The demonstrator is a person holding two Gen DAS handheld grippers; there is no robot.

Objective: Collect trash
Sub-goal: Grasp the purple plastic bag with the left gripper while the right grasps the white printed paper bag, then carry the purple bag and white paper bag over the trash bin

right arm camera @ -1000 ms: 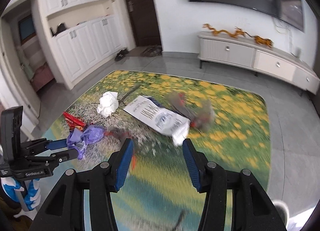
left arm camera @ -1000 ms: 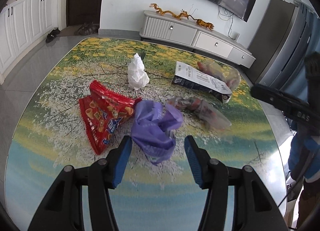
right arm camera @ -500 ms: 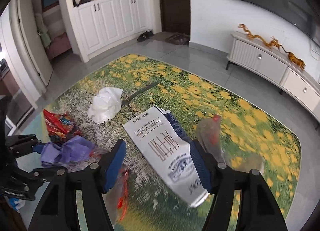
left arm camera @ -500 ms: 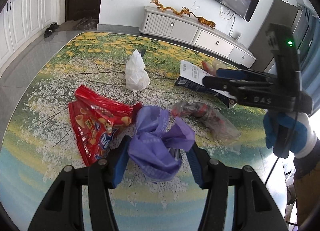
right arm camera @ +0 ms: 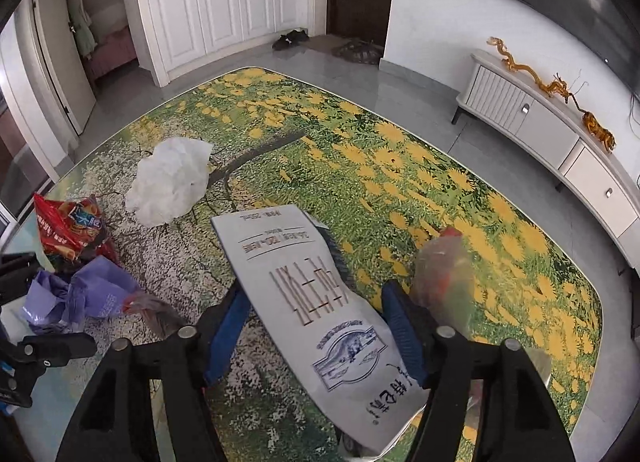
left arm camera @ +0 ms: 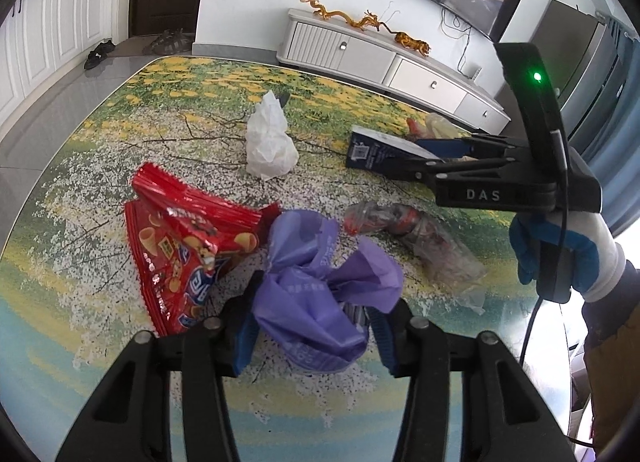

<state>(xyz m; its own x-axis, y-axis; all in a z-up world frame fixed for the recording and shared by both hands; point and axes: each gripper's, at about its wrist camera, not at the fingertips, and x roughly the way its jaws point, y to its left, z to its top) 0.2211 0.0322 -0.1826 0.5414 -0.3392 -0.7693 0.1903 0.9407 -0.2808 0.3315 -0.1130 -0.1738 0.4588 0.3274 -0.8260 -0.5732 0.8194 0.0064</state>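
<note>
the left tongs [left arm camera: 312, 336] straddle the purple bag [left arm camera: 320, 290] near the worktop [left arm camera: 100, 166] front edge, not yet clenched; the right tongs [right arm camera: 316, 326], marked "das", stand released around the white carton [right arm camera: 312, 290] mid-worktop, open flowered surface beyond.

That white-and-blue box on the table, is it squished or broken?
Yes. The white-and-blue paper carton lies flattened on the flower-print table, with its near end bent upward between the right gripper's open jaws.
</note>
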